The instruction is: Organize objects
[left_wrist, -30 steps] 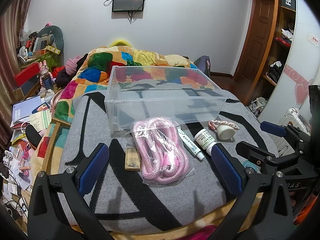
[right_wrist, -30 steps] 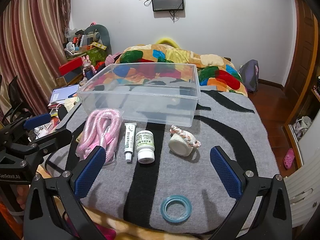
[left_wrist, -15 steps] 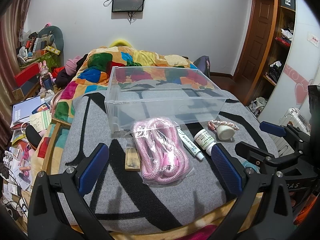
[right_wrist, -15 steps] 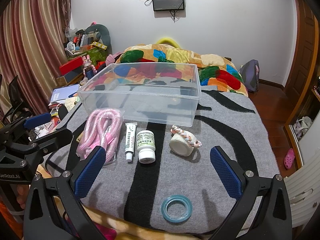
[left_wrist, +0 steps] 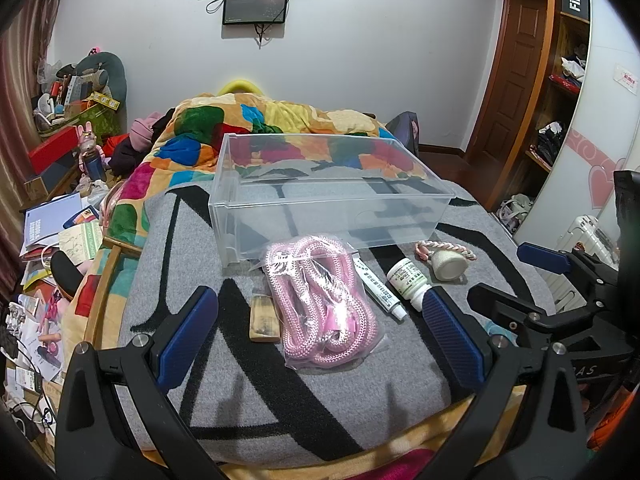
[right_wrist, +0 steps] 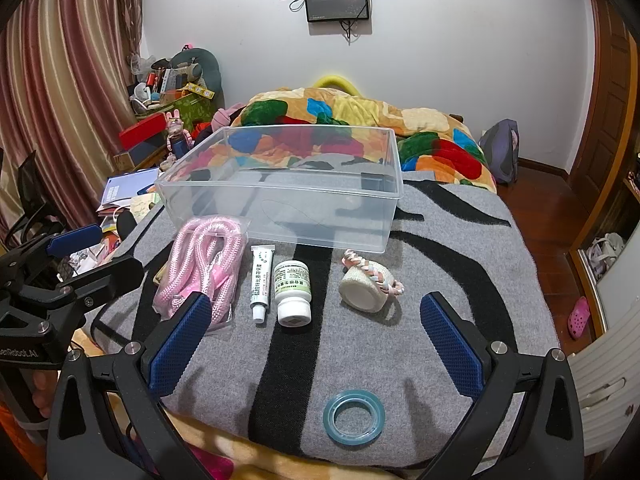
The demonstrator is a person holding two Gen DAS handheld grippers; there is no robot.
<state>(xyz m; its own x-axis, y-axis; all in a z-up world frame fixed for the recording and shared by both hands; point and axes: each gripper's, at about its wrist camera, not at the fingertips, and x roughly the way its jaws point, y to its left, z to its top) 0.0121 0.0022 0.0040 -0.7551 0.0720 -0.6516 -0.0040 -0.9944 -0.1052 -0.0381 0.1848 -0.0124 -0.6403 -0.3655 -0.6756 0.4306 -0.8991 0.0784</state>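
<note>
A clear plastic bin [left_wrist: 332,196] [right_wrist: 288,188] stands empty on the grey and black blanket [right_wrist: 440,280]. In front of it lie a bagged pink rope [left_wrist: 320,300] [right_wrist: 204,264], a small wooden block [left_wrist: 263,317], a white tube [left_wrist: 380,286] [right_wrist: 261,280], a white pill bottle [left_wrist: 410,282] [right_wrist: 293,292], a white roll with a braided band [left_wrist: 448,260] [right_wrist: 368,284] and a blue tape ring [right_wrist: 354,416]. My left gripper [left_wrist: 320,336] is open and empty over the rope. My right gripper [right_wrist: 316,344] is open and empty behind the tape ring.
A colourful quilt [right_wrist: 360,120] lies behind the bin. The floor at the left holds clutter, papers and boxes [left_wrist: 52,224]. A wooden door and shelves [left_wrist: 536,80] stand at the right. The bed's near edge runs just below both grippers.
Both grippers have drifted very slightly; the objects on the blanket have not moved.
</note>
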